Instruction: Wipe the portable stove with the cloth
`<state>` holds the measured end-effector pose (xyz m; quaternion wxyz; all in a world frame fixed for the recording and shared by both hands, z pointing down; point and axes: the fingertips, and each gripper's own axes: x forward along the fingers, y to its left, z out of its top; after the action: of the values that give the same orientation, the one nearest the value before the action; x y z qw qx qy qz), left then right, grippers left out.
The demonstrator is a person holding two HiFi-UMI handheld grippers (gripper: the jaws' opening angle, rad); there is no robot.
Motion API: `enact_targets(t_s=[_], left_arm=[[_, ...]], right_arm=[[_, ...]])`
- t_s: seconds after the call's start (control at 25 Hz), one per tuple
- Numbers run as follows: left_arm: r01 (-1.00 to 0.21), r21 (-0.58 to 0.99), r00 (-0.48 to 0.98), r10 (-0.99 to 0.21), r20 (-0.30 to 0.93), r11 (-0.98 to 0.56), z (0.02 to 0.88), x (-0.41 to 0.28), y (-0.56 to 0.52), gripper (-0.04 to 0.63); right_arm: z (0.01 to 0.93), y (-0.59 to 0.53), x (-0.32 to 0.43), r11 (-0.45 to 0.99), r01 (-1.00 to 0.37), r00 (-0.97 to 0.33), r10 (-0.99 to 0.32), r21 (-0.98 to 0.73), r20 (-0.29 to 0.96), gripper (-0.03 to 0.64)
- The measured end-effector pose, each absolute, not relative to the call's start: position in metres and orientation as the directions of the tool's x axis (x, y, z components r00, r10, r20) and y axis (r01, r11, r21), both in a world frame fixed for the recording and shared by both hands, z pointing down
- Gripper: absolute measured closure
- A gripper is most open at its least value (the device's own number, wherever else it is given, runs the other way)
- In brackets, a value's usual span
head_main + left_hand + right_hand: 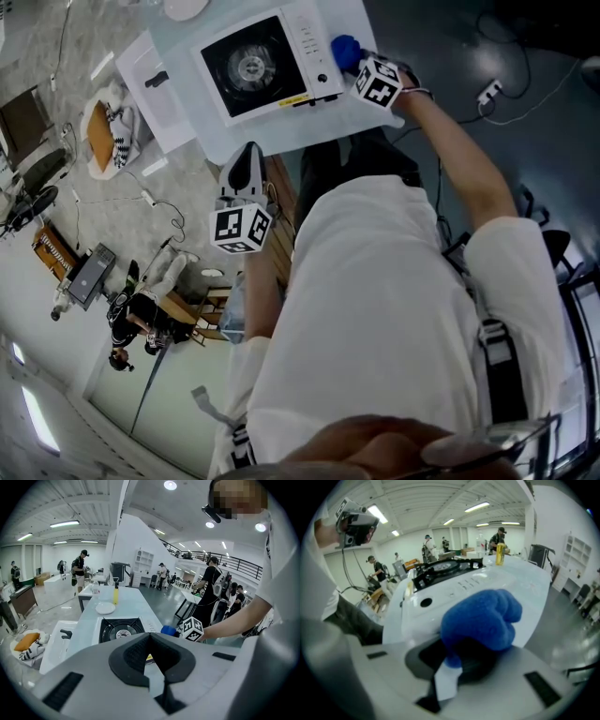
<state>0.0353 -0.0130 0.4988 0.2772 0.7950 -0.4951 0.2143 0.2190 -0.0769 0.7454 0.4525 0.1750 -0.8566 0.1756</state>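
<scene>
The portable stove (267,66) is white with a black burner top and stands on the pale table (281,141). A blue cloth (345,52) lies against the stove's right edge, beside the control knobs. My right gripper (356,64) is shut on it. In the right gripper view the bunched cloth (483,618) fills the jaws, just off the stove's (450,583) side panel. My left gripper (246,159) hangs shut and empty at the table's near edge, away from the stove. The left gripper view shows the stove (123,630) and cloth (168,630) beyond the closed left gripper (153,663).
A white plate (105,607) and a yellow bottle (115,594) stand on the table past the stove. A white tray (159,89) with a small black item lies left of the stove. People and benches fill the room beyond. Cables lie on the dark floor (506,84).
</scene>
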Motion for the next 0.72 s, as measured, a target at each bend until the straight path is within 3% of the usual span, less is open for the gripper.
enact_targets(t_s=[0.72], left_arm=[[-0.903,0.234,0.426,-0.682,0.595,-0.360,0.496,0.056,-0.001,0.565]], right_arm=[[0.746,-0.016,0.224,0.919,-0.353,-0.531,-0.043,-0.175,0.846,0.551]])
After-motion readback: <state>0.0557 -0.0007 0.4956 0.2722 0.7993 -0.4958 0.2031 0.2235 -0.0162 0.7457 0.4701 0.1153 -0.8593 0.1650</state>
